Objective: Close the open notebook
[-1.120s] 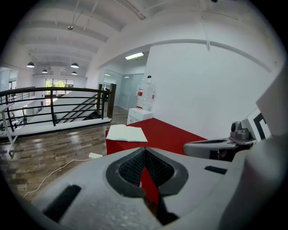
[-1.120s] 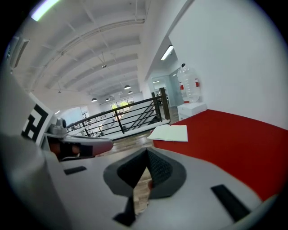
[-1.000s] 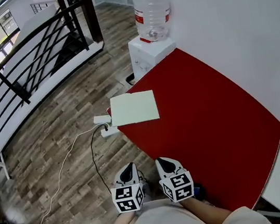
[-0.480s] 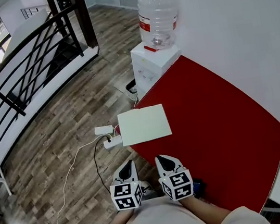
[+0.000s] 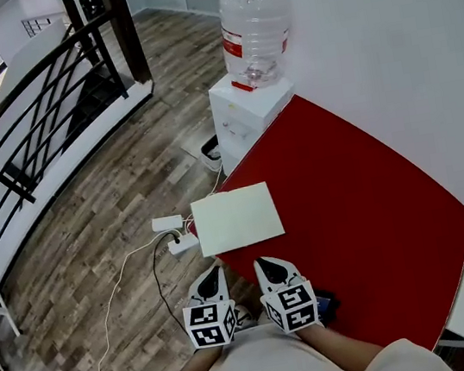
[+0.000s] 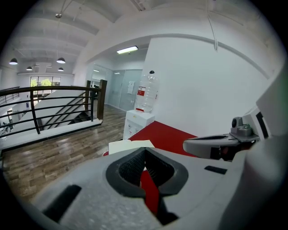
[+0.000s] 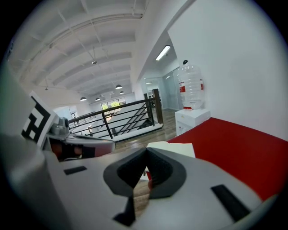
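Note:
An open notebook (image 5: pixel 235 218) with pale blank pages lies flat on the near left corner of the red table (image 5: pixel 347 197). Both grippers hang side by side in front of the person's body, short of the table's corner and pointing at the notebook. The left gripper (image 5: pixel 213 272) is shut and holds nothing. The right gripper (image 5: pixel 264 262) is shut too, its tips meeting. In the left gripper view the notebook (image 6: pixel 130 144) shows just beyond the closed gripper (image 6: pixel 145 150). In the right gripper view the notebook (image 7: pixel 173 148) lies ahead of the gripper (image 7: pixel 146 150).
A white water dispenser (image 5: pixel 248 108) with a large bottle (image 5: pixel 252 24) stands at the table's far end. A power strip (image 5: pixel 168 223) and a cable (image 5: pixel 112 282) lie on the wooden floor left of the table. A black railing (image 5: pixel 33 89) runs at left; a white wall bounds the right.
The person has stepped closer to the table, so the notebook now lies nearer to both grippers. Both grippers stay shut and side by side.

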Available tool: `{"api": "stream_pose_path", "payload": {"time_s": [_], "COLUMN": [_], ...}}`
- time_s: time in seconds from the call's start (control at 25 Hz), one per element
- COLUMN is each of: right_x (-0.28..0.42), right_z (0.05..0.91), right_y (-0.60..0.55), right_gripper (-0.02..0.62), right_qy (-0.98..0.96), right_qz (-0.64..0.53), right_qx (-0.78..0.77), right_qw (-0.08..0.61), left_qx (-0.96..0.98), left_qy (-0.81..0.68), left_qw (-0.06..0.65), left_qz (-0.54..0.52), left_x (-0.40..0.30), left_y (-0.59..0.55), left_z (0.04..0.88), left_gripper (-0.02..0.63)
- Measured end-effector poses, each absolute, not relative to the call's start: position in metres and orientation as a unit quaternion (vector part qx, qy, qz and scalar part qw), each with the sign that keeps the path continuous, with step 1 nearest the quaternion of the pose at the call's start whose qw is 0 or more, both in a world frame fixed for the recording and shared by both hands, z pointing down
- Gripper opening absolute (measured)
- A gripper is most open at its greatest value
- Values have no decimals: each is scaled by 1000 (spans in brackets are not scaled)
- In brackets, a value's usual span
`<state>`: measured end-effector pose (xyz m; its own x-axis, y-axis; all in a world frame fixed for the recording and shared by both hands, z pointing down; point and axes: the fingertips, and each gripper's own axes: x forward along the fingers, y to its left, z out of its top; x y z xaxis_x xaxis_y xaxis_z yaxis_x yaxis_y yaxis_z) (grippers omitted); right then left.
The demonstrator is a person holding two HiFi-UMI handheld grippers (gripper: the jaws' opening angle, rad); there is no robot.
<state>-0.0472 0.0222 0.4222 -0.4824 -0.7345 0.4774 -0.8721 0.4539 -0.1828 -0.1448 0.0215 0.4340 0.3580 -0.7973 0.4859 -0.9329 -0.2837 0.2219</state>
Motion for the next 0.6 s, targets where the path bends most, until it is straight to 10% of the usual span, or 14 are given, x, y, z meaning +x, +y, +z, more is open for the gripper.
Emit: {"api": "stream_pose_path", "payload": {"time_s": [0.6], "right_x": [-37], "right_z": [426], "right_y": [-12], "right_gripper": [6], "right_qy": [-845], "right_qz": [182], "right_qx": [464], "right_qw": [196], "left_qx": [775], "left_qy": [-562], "left_qw": [247], "left_qz": [152], "left_x": [-136], "left_y": [-6], "left_z": [441], "left_gripper": [6]}}
